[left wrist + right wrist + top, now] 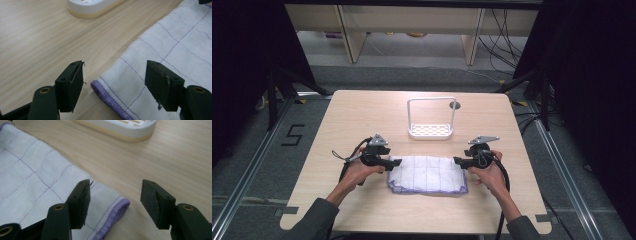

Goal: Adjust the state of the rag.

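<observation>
cloth (427, 174): folded white quilted piece, purple stitched edge, lying flat on surface (362, 115), long axis running straight from one hand-held gripper to the other
left hand-held gripper (396, 162): sitting at cloth's left short end, jaws standing apart, nothing pinched; in left gripper view (113, 80) purple corner (105, 92) lying between the two jaws, pads not pressing on it
right hand-held gripper (457, 160): sitting at cloth's right short end, jaws spread, gripping nothing; in right gripper view (115, 200) purple corner (117, 207) lying in the gap, close beside the left jaw, right jaw over bare wood
direction to cloth: straight ahead of each hand-held gripper, body of cloth stretching away toward the opposite hand
nearer hand: neither, both looking equally close, each facing its own far corner across the long axis
tips: pointing inward toward each other, tilted down at surface
rack (430, 120): white slotted base with wire frame, standing beyond cloth, ahead and off to the side of both hand-held grippers, well apart from the cloth edge
likely step: lining up for a two-corner pinch, judging by both corners sitting inside open jaws
what matters next: keeping each corner centred in its gap while closing; right corner looking off-centre, risking a thin bite
</observation>
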A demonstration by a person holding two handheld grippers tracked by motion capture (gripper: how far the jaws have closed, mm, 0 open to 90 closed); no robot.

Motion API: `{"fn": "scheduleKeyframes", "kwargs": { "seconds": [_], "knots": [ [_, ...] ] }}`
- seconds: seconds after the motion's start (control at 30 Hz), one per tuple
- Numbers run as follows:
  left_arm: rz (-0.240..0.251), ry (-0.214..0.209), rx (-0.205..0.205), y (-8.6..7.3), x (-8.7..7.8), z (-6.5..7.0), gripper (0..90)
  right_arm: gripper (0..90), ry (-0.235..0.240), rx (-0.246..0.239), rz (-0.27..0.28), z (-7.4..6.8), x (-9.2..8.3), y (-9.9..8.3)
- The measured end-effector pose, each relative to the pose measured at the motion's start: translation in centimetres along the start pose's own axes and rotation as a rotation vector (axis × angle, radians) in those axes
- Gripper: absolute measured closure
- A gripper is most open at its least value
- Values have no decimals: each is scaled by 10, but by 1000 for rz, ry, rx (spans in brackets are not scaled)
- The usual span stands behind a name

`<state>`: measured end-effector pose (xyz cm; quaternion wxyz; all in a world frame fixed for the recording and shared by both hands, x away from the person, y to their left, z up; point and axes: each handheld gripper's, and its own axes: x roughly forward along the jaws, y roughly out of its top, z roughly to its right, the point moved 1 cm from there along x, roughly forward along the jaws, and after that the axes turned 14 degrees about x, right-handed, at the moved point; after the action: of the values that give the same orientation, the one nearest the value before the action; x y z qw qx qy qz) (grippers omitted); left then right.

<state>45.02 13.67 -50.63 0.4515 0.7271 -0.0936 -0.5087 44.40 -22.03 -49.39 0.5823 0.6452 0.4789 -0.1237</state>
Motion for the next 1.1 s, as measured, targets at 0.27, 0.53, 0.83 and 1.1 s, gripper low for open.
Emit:
{"fn": "scheduleKeyframes", "kwargs": {
  "seconds": [0.27,0.53,0.83,1.1],
  "knots": [
    [2,5,-20,-2,1,-5,284,406,-17,-13,-16,-1,6,1],
    [-11,-10,9,-2,5,-5,318,411,-10,-31,6,0,10,1],
    [-47,-30,68,-5,14,1,450,468,-27,-48,-39,-1,17,-1],
    [-38,-58,79,-8,12,2,679,604,-38,-41,-70,-5,19,-5]
  ]
}}
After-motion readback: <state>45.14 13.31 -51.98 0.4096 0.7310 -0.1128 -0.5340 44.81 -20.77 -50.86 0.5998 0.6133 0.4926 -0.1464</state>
